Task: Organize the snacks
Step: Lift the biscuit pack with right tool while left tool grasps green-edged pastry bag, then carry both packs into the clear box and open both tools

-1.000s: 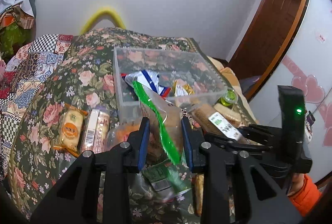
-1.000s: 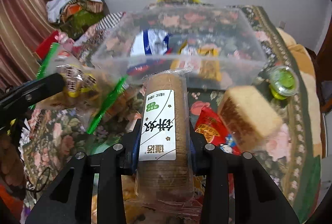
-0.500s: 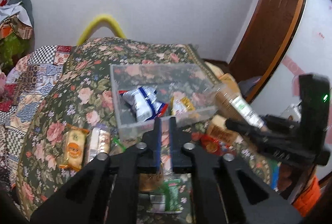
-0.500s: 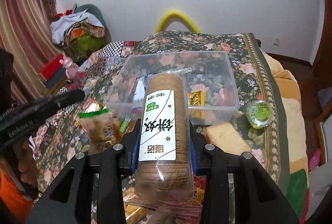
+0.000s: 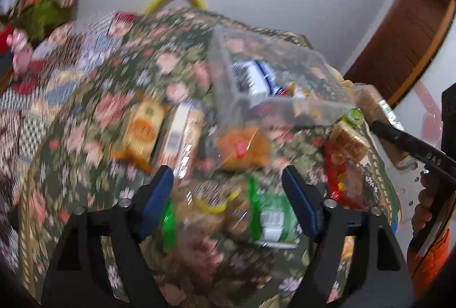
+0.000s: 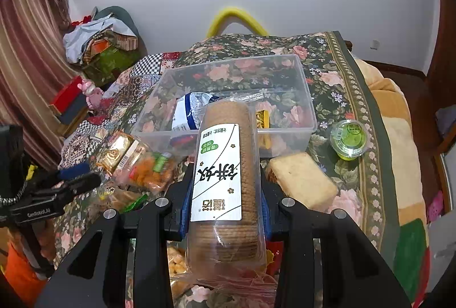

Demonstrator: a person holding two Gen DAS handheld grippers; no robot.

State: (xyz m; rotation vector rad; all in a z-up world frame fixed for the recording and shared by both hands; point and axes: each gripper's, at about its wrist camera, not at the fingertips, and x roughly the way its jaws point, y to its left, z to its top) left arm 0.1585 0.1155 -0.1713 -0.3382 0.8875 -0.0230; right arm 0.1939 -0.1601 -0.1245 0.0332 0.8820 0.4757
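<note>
The right gripper (image 6: 225, 191) points level toward the bin (image 6: 309, 120), jaws clamped on a biscuit roll (image 6: 228, 174) held above the bed. The left gripper (image 5: 228, 188) tilts down over loose snack packs (image 5: 239, 145), jaws wide and holding nothing; its view is blurred.

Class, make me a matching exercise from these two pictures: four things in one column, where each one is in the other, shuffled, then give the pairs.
Things:
1. Long clear-wrapped stack of brown biscuits
2. Blue-and-white foil packet
3. Small green jelly cup
4. Pale sponge cake slice

Places:
A. Inside the clear plastic tub
B. On the floral cloth, right of the tub
C. Held in the right gripper
D. On the cloth, in front of the tub

Pairs: 1-C, 2-A, 3-B, 4-D
</note>
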